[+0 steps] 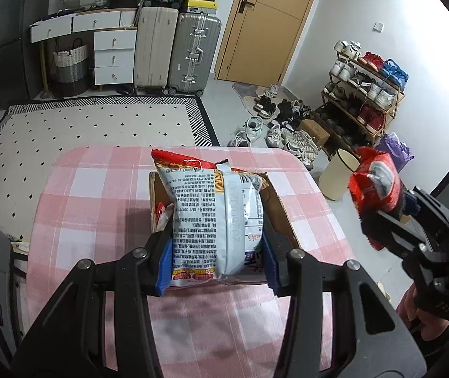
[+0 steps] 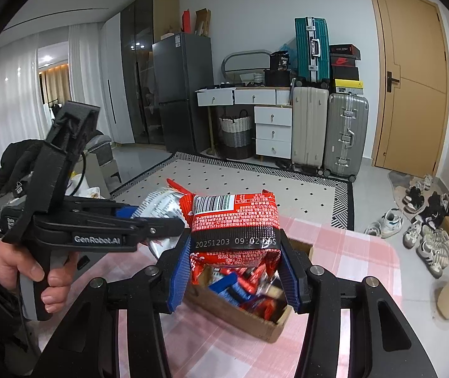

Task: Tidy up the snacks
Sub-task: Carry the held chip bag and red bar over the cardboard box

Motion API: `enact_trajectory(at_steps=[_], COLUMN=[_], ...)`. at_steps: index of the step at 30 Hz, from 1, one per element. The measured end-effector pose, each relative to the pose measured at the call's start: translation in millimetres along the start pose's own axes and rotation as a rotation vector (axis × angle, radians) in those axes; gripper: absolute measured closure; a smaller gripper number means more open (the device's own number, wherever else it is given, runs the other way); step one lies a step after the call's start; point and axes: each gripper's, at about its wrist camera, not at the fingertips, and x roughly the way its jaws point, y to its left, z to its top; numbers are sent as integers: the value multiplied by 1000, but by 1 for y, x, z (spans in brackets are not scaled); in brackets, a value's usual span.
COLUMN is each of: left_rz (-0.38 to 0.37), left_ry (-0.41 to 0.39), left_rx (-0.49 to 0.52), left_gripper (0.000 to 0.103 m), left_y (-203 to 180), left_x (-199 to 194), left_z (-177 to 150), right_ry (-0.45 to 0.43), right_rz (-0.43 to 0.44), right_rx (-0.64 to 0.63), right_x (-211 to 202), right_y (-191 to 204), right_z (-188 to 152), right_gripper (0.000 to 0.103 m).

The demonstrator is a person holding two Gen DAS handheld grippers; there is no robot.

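Note:
My left gripper (image 1: 217, 263) is shut on a large white-and-red snack bag (image 1: 215, 220) and holds it over an open cardboard box (image 1: 282, 211) on the pink checked table (image 1: 98, 208). My right gripper (image 2: 235, 278) is shut on a red snack packet (image 2: 235, 220) and holds it above the same box (image 2: 268, 330), which holds several red and blue snack packs. The right gripper shows in the left wrist view (image 1: 378, 217), off the table's right side with its red packet (image 1: 375, 182). The left gripper shows in the right wrist view (image 2: 148, 223).
A cream bin (image 1: 339, 173) stands on the floor right of the table. A shoe rack (image 1: 363, 94) and loose shoes (image 1: 274, 129) lie beyond. Suitcases (image 1: 192, 53), a white drawer unit (image 1: 114, 56) and a patterned rug (image 1: 92, 123) are behind the table.

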Motion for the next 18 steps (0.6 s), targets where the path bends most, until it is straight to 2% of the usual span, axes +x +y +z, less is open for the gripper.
enact_trajectory(at_steps=[7, 18], left_rz=[6, -11], left_ry=[37, 82], left_rx=[-8, 4], left_gripper=[60, 60], left_y=[11, 19], left_x=[54, 113], left_z=[21, 24], right_ry=[28, 109], right_rz=[11, 15], right_rx=[19, 69], right_x=[33, 103], right_y=[-23, -46], right_z=[15, -1], right_gripper=[53, 53])
